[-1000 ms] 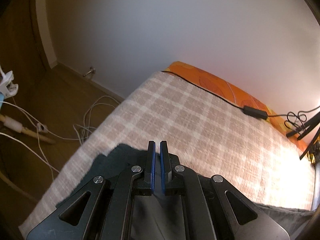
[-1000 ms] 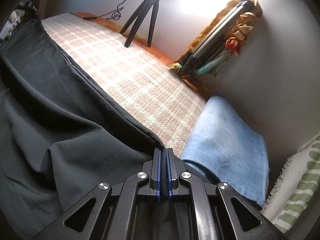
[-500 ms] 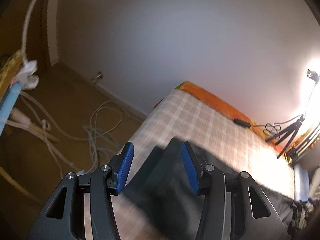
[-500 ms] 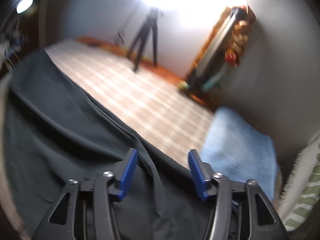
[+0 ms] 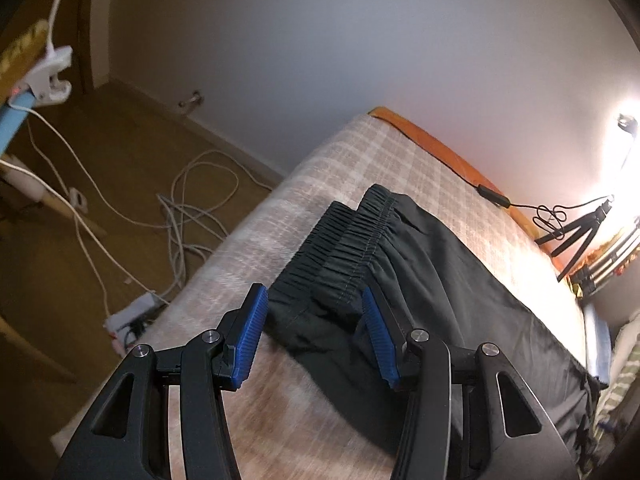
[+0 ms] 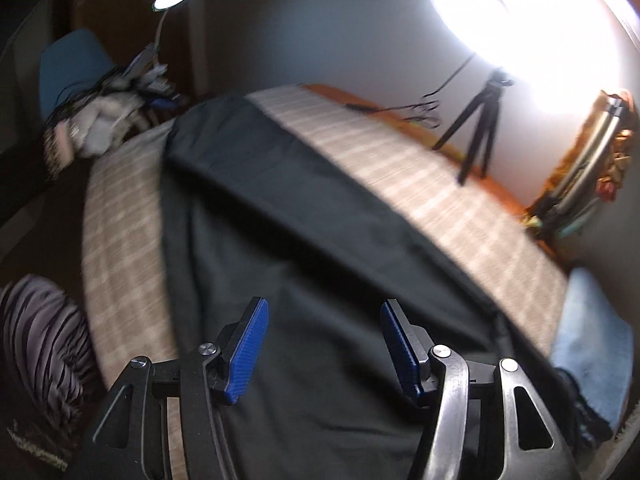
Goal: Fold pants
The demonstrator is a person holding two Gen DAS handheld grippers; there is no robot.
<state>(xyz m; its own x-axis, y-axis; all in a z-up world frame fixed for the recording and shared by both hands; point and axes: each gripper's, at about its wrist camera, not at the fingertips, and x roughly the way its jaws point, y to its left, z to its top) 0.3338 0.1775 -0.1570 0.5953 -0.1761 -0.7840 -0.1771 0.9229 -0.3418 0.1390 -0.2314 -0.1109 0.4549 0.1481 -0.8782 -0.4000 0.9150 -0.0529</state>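
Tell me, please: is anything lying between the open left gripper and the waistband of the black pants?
Nothing visible. The left gripper is open just above the elastic waistband of the black pants, with no other object between them.

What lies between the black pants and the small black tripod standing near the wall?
Only bare beige checked bedspread separates the black pants from the small black tripod, shown in the right wrist view.

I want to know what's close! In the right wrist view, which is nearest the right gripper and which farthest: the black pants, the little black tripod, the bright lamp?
From the right gripper:
1. Black pants, right beneath it.
2. Tripod, across the bed, upper right.
3. Lamp, glowing above the tripod.
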